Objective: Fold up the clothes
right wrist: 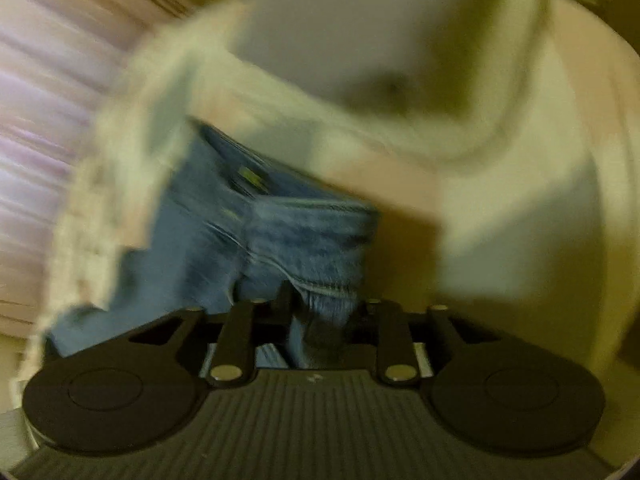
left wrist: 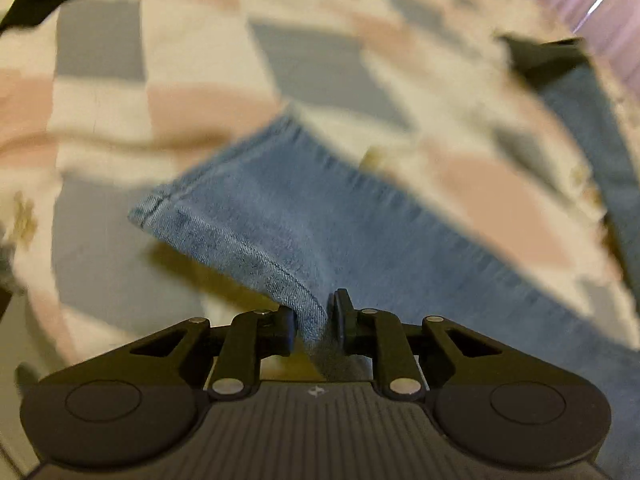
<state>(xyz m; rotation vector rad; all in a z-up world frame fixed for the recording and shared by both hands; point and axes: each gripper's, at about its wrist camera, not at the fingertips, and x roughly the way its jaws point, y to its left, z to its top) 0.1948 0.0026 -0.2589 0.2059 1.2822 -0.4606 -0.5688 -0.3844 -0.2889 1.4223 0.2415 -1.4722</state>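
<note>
A pair of blue jeans hangs over a checked bedcover. My left gripper is shut on the hem end of a jeans leg, which stretches away to the right. In the right wrist view my right gripper is shut on the waistband end of the jeans, near a seam and a yellow label. Both views are blurred by motion. The middle of the jeans is hidden behind the bedcover's fold.
The bedcover has cream, pink and grey squares and also shows in the right wrist view. A fringed edge of it hangs at the left. A pink striped surface lies beyond.
</note>
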